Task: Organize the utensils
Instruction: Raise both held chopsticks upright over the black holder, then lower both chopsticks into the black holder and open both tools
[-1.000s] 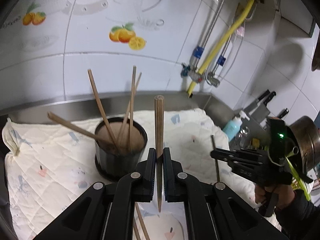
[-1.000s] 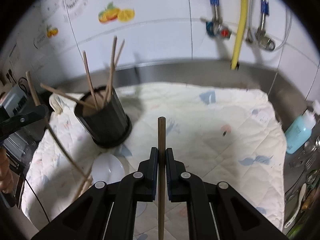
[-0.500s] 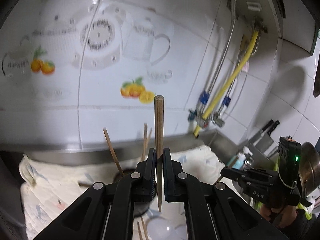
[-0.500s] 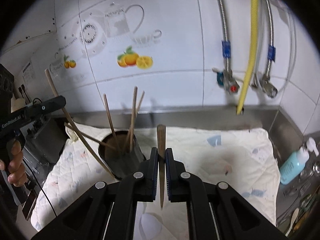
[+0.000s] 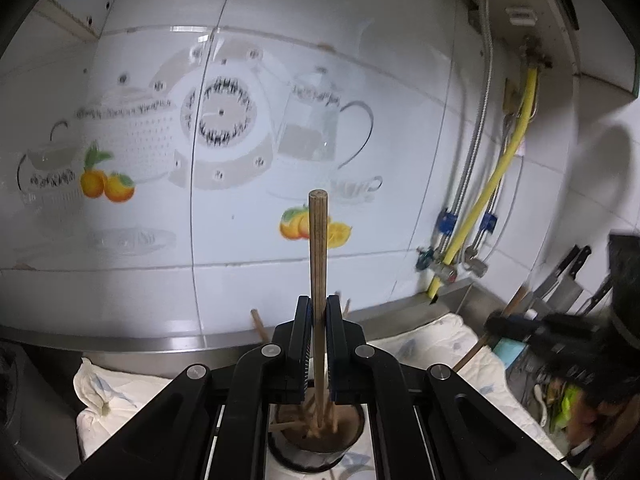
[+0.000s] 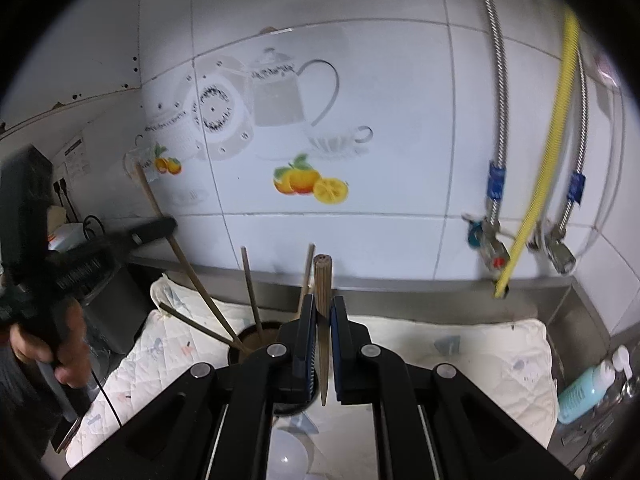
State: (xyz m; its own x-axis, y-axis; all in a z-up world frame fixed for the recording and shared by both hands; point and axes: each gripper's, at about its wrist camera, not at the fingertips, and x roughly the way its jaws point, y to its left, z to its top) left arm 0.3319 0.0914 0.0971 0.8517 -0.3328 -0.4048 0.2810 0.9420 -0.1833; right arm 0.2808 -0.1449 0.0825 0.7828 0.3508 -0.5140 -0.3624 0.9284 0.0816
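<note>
White tiled wall with fruit decals ahead of me, my left gripper [image 5: 319, 344] clamped on a round-tipped brown chopstick [image 5: 318, 280] above the dark holder [image 5: 320, 446], my right gripper [image 6: 322, 344] clamped on another chopstick [image 6: 322, 320], both lifted higher than a second ago.

home kitchen: fruit-printed wall tiles [image 5: 320, 120], knives [image 5: 568, 284].

Two grippers, left [image 5: 319, 344] and right [image 6: 323, 344], each pinch one chopstick [image 5: 318, 264] [image 6: 322, 312]. One holder [image 6: 256, 340] below them has about four more. One bottle [image 6: 584, 390] sits right.
</note>
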